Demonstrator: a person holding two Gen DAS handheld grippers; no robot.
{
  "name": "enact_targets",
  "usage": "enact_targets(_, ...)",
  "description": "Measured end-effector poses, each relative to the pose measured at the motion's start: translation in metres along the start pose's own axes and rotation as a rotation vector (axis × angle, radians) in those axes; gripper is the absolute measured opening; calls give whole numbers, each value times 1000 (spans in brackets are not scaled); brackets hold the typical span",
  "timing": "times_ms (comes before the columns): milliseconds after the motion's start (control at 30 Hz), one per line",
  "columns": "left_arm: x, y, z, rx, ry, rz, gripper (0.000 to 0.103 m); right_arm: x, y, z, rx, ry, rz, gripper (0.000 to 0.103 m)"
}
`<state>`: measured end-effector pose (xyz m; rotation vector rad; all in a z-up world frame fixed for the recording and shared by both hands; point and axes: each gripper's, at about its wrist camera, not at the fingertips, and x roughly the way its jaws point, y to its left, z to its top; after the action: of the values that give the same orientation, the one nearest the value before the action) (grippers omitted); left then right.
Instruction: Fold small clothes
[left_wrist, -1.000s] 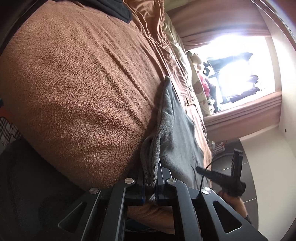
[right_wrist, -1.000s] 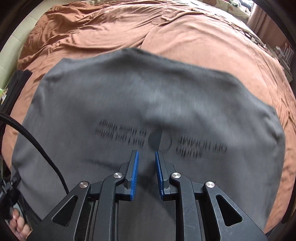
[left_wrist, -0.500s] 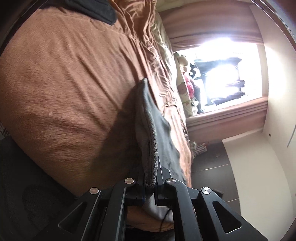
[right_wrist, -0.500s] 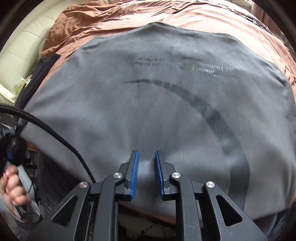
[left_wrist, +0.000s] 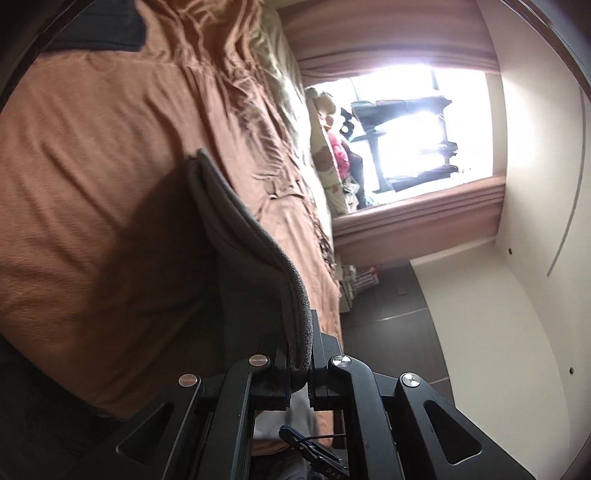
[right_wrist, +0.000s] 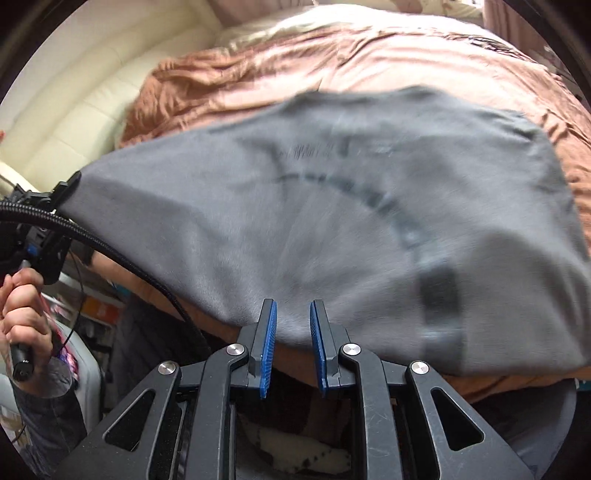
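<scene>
Left gripper (left_wrist: 299, 354) clamping grey shirt (right_wrist: 332, 229) hem, spreading it over the bed (right_wrist: 369, 55) — right gripper (right_wrist: 291, 332) gaping, empty; next: grab hem.

Bed (right_wrist: 424, 55) with rumpled brown cover; grey T-shirt (right_wrist: 332, 221) spread on it, near edge lifted.
</scene>
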<state>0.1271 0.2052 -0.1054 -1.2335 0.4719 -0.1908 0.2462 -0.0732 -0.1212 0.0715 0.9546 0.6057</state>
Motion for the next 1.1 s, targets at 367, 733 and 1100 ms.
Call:
enact_targets(367,52,-75,-13,101,104,-109,5,-59,-46,-24,89,-169,-6,53)
enact_targets(733,121,-128,-53,219,263,-149,5,-102,-85,-59,184,-317,-19,72)
enact_targets(1100,202,-158,-119,311,423,-106,6,-134,-122,-93,263,-360,-60,72)
